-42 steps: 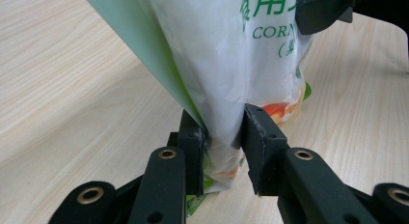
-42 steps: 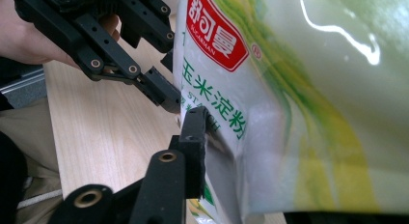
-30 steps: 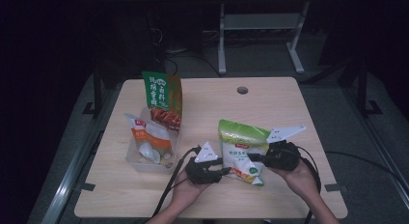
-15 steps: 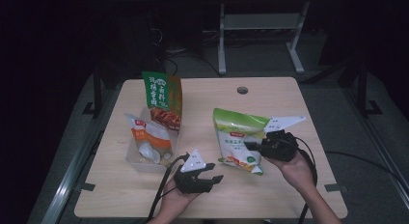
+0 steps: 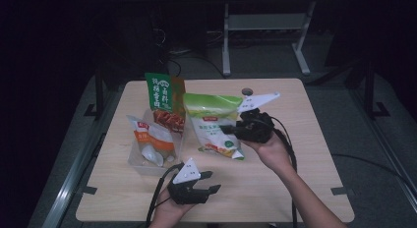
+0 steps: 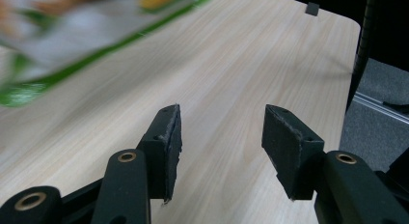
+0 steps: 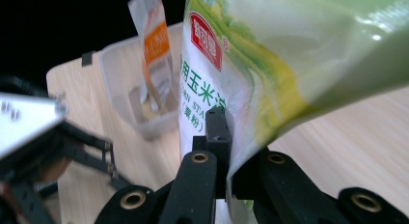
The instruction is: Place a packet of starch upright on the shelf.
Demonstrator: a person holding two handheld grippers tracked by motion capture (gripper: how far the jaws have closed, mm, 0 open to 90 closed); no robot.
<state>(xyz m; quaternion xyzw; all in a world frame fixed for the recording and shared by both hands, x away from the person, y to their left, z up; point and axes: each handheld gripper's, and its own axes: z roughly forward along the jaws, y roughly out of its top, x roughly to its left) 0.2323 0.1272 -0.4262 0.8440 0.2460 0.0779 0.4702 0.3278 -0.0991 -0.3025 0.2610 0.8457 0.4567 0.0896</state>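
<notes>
My right gripper [image 5: 231, 129] is shut on a green and white bag of corn starch [image 5: 212, 122], held up off the table near its middle. In the right gripper view the bag [image 7: 251, 64] is pinched between the black jaws [image 7: 226, 151] and hangs tilted. My left gripper [image 5: 209, 182] rests low near the table's front edge, open, with nothing between its pads [image 6: 170, 137]. In the left gripper view the bag [image 6: 72, 35] is a blur at upper left.
A clear plastic bin [image 5: 140, 159] at the left holds an orange and white pouch [image 5: 151, 139] and a tall green and red bag [image 5: 164, 102]. A round hole [image 5: 247, 92] lies near the table's far edge. Bare wood lies at right.
The left gripper let go of the corn starch bag and drew back toward the front edge. The right gripper lifted the bag and carried it up and left toward the bin.
</notes>
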